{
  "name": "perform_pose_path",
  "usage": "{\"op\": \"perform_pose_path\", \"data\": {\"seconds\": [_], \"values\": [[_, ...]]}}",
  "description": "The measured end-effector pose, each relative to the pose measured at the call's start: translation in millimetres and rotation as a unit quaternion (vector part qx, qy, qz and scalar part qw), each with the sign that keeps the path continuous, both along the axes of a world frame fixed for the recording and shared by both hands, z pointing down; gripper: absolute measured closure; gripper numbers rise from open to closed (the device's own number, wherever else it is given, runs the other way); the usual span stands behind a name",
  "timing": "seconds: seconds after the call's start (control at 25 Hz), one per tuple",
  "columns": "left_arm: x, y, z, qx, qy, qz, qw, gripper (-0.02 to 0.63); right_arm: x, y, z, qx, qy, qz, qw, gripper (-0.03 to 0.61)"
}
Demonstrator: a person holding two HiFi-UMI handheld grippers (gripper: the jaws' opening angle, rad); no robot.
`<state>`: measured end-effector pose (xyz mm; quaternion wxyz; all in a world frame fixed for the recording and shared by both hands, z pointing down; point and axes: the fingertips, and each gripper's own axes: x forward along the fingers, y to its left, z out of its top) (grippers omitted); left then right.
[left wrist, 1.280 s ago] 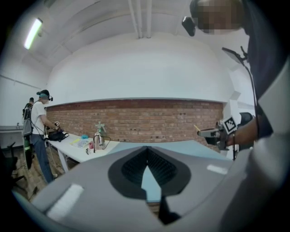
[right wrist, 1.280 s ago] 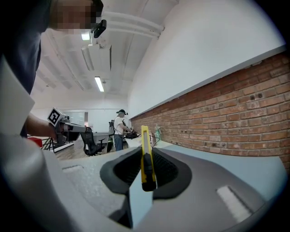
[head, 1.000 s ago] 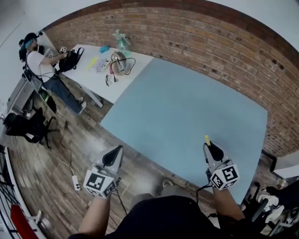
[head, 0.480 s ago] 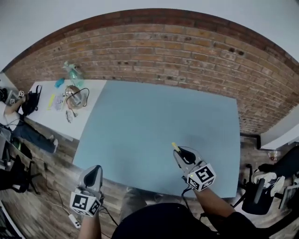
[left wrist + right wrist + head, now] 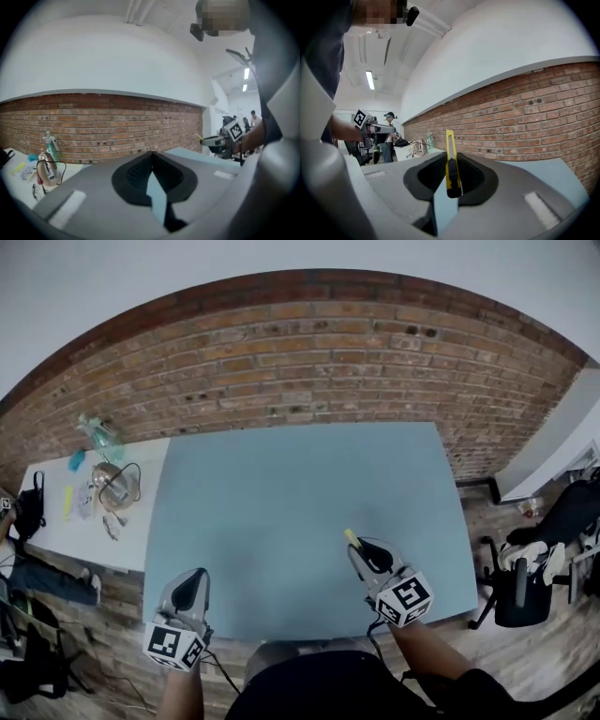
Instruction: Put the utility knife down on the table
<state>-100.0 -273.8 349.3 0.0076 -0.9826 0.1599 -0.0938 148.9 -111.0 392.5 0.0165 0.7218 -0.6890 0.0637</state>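
Currently transport step: right gripper [image 5: 366, 554] clamped on utility knife [image 5: 450, 161], held over blue table [image 5: 281, 488], near edge. Left gripper [image 5: 151, 174] closed, empty. Next move likely: lower knife flat, release jaws.

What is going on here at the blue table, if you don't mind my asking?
A person holds a gripper in each hand over the blue table. The right gripper is shut on a yellow utility knife, which has not been set down yet. The left gripper is shut with nothing in it, near the table's front left corner.
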Motion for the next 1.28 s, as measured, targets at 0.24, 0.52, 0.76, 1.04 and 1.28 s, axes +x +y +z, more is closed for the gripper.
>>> {"op": "perform_pose_path", "data": {"seconds": [0.24, 0.52, 0.76, 1.04, 1.28], "values": [[22, -29, 5, -0.011, 0.000, 0.062, 0.9980, 0.612, -4, -3, -8, -0.005, 0.005, 0.059, 0.998, 0.512], [43, -54, 4, -0.014, -0.001, 0.144, 0.9895, 0.612, -12, 0, -18, -0.008, 0.005, 0.141, 0.990, 0.512], [51, -62, 15, -0.023, -0.010, 0.198, 0.9799, 0.612, -25, 7, -29, -0.010, 0.011, 0.195, 0.981, 0.512], [63, -47, 31, -0.037, -0.016, 0.225, 0.9735, 0.612, -29, 22, -30, -0.021, 0.017, 0.210, 0.977, 0.512], [66, -41, 29, -0.041, -0.012, 0.209, 0.9769, 0.612, -16, 22, -27, -0.016, 0.015, 0.201, 0.979, 0.512]]}}
